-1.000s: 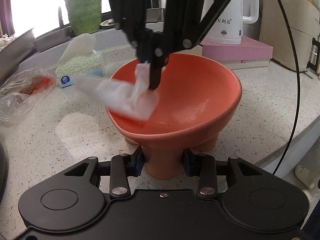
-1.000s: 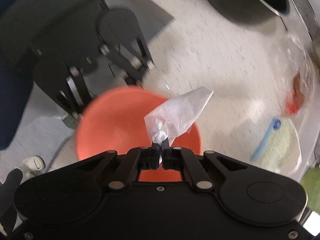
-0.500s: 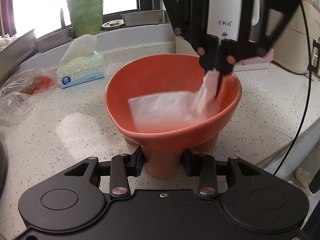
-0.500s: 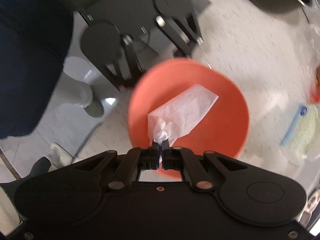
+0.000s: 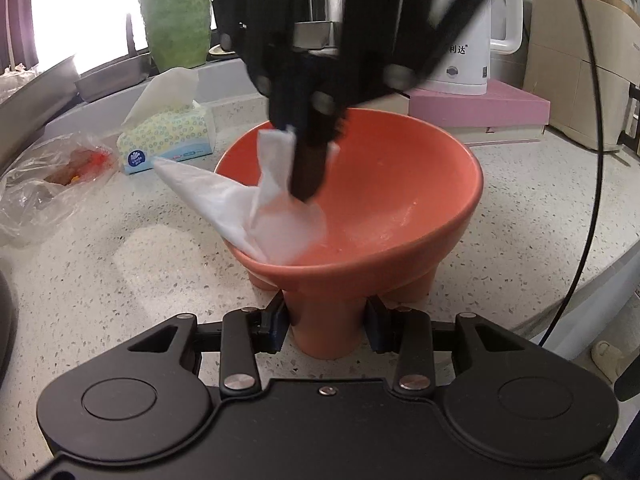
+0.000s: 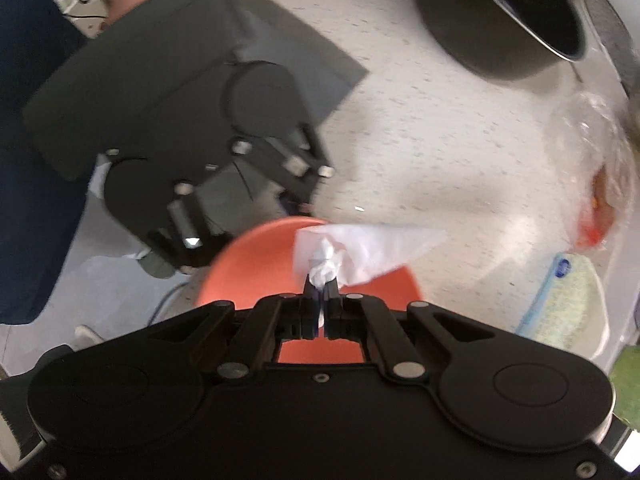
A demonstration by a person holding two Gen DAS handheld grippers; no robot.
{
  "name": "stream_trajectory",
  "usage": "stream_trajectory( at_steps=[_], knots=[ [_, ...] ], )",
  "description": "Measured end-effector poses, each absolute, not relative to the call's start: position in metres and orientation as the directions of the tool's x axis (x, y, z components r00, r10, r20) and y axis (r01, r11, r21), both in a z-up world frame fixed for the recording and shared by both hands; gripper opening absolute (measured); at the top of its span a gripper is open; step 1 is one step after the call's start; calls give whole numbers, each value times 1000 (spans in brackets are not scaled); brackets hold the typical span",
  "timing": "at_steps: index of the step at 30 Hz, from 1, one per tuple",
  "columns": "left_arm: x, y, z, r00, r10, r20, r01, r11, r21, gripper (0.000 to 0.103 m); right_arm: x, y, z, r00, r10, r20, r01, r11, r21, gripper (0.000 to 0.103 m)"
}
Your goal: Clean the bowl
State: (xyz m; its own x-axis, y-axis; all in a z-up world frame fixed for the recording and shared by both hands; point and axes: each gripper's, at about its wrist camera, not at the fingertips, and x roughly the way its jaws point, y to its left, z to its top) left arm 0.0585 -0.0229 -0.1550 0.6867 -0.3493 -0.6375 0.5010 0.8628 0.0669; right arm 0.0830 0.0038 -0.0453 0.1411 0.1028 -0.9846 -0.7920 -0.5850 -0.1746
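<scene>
An orange footed bowl (image 5: 384, 200) stands on the speckled counter. My left gripper (image 5: 326, 328) is shut on the bowl's nearest foot. My right gripper (image 5: 306, 194) reaches down into the bowl's left side, shut on a white tissue (image 5: 240, 204) that presses on the inner wall and hangs over the left rim. In the right wrist view the right gripper (image 6: 321, 280) pinches the bunched tissue (image 6: 360, 248) over the bowl (image 6: 260, 272), with the left gripper (image 6: 208, 192) beyond.
A tissue box (image 5: 168, 140), a clear plastic bag (image 5: 44, 184), a green vase (image 5: 176, 20), a white kettle (image 5: 468, 52) on a pink box (image 5: 480, 112) and a black cable (image 5: 592, 160) surround the bowl. A dark pan (image 6: 500, 16) lies further left.
My right gripper swept the tissue from the bowl's left side across to the right side, then back to the left wall, where it hangs over the rim. The left gripper and bowl stayed put.
</scene>
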Motion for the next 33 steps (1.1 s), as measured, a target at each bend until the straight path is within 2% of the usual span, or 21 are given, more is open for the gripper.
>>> stream_trajectory(
  at_steps=[7,12,17,25,33],
  knots=[
    [56,-22,-155,687,-349,-637,499,864,66,38,120,-3,-55,230,72,-970,-820,-522,-234,2],
    [57,-22,-155,686,-350,-637,500,864,64,38,114,-22,-66,245,12,-970,-804,-556,-209,2],
    [58,-21,-154,686,-351,-638,502,863,65,38,88,-38,-75,189,-22,-982,-779,-612,-136,2],
    [58,-23,-155,687,-347,-639,501,862,71,38,68,-14,-58,66,98,-993,-807,-580,-111,2],
    [56,-23,-155,688,-345,-639,501,863,73,38,103,5,-53,168,204,-964,-855,-457,-246,2]
  ],
)
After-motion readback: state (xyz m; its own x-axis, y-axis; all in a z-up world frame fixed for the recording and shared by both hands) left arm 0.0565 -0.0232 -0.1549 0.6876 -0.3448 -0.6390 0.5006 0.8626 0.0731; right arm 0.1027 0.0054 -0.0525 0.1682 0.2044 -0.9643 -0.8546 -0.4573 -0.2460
